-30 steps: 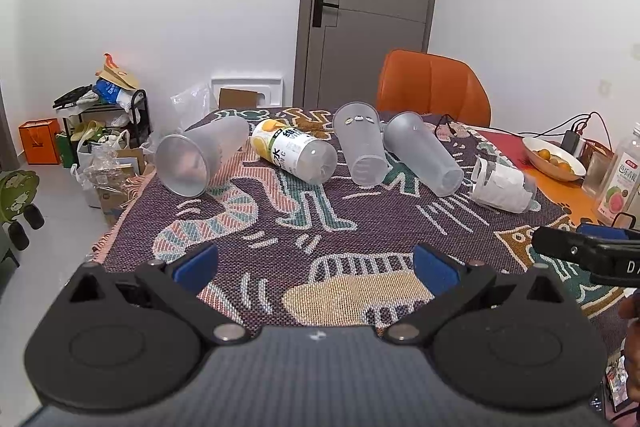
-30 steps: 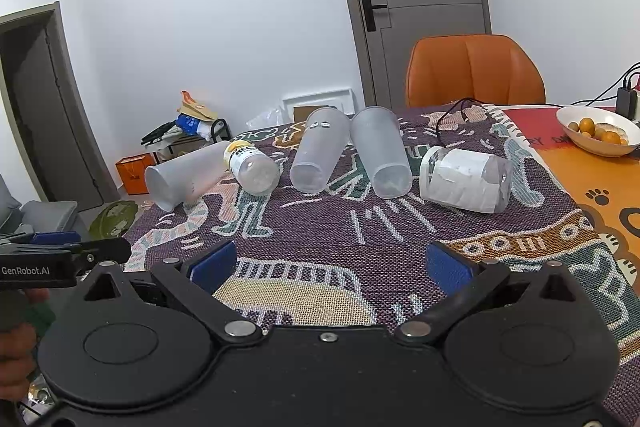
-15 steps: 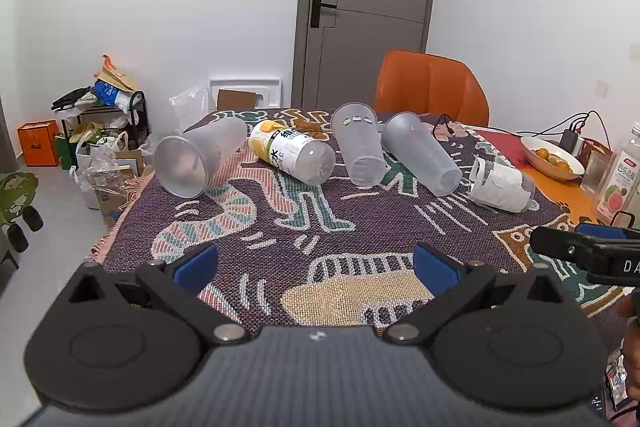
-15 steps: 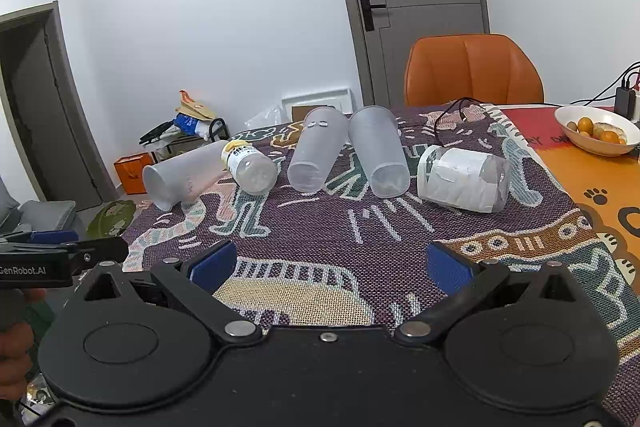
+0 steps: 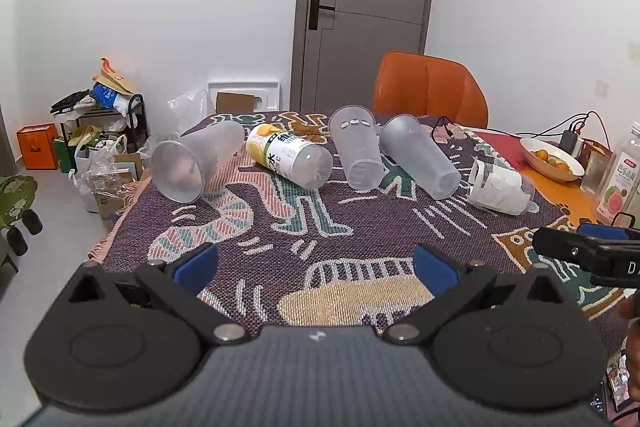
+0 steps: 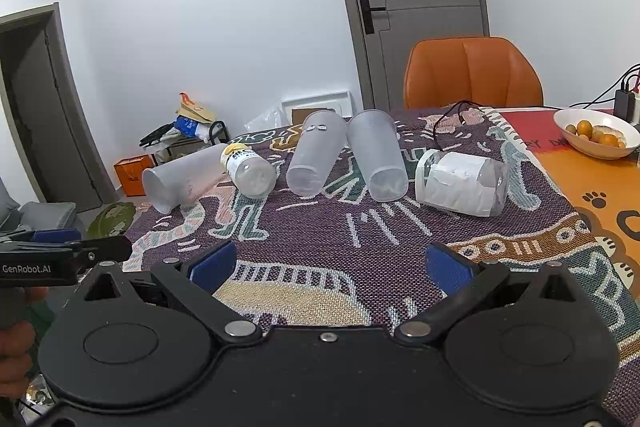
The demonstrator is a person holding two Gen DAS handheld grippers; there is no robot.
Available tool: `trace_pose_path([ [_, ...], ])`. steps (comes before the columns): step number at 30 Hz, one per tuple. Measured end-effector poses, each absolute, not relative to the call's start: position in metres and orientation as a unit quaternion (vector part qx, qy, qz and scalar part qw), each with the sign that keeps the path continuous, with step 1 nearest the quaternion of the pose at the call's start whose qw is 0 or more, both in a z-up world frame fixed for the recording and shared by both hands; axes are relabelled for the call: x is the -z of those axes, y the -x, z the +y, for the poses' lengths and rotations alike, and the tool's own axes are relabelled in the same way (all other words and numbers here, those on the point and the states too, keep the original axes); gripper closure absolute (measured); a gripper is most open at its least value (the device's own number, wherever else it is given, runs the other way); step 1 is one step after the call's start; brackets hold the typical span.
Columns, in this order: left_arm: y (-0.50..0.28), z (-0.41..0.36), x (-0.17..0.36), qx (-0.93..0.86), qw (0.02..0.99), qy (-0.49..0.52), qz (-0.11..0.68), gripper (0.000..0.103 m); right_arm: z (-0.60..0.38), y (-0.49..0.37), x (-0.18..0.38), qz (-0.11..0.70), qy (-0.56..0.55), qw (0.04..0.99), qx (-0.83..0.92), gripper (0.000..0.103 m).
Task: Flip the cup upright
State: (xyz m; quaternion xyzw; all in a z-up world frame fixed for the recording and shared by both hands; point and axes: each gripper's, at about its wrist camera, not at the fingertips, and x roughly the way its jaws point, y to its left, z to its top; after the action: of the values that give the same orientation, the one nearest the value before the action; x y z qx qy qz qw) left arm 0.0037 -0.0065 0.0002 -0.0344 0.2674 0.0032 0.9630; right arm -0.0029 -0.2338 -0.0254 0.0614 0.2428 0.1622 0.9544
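Note:
Several cups lie on their sides in a row across the patterned cloth [image 5: 280, 227]. From the left they are a frosted cup [image 5: 196, 161] [image 6: 180, 177], a yellow-labelled cup [image 5: 290, 155] [image 6: 250, 167], two frosted cups [image 5: 358, 153] [image 5: 420, 157] side by side, and a white-labelled clear cup [image 5: 500, 187] [image 6: 462, 183]. My left gripper [image 5: 316, 267] is open and empty over the near cloth, well short of the cups. My right gripper [image 6: 328, 265] is open and empty too, to the right of the left one.
An orange chair [image 5: 430, 89] stands behind the table. A white bowl of oranges [image 6: 596, 133], cables, a charger and a juice bottle [image 5: 620, 183] sit at the right on an orange mat. Clutter and bags stand on the floor at the left.
Both grippers have drifted slightly; the cups appear a little lower and nearer in the views. Nothing was grasped or moved.

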Motion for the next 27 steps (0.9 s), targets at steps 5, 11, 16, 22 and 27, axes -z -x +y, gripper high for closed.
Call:
trace_pose_path([
  [5,-0.009,-0.007,0.002,-0.004,0.963,0.036,0.269,0.000,-0.237,0.000,0.025,0.241,-0.065,0.955,-0.159,0.000],
  [11,-0.015,-0.006,0.006,-0.001,0.962,0.039,0.269,0.000,-0.240,-0.004,0.027,0.238,-0.074,0.954,-0.167,0.000],
  [16,-0.023,-0.007,0.010,0.000,0.962,0.041,0.271,0.000,-0.240,-0.010,0.029,0.234,-0.074,0.954,-0.171,0.000],
  [22,-0.040,-0.009,0.016,0.001,0.960,0.045,0.278,0.000,-0.245,-0.021,0.034,0.230,-0.074,0.956,-0.165,0.000],
  [27,-0.059,-0.012,0.021,0.005,0.958,0.047,0.283,0.000,-0.255,-0.037,0.041,0.232,-0.080,0.957,-0.151,0.000],
])
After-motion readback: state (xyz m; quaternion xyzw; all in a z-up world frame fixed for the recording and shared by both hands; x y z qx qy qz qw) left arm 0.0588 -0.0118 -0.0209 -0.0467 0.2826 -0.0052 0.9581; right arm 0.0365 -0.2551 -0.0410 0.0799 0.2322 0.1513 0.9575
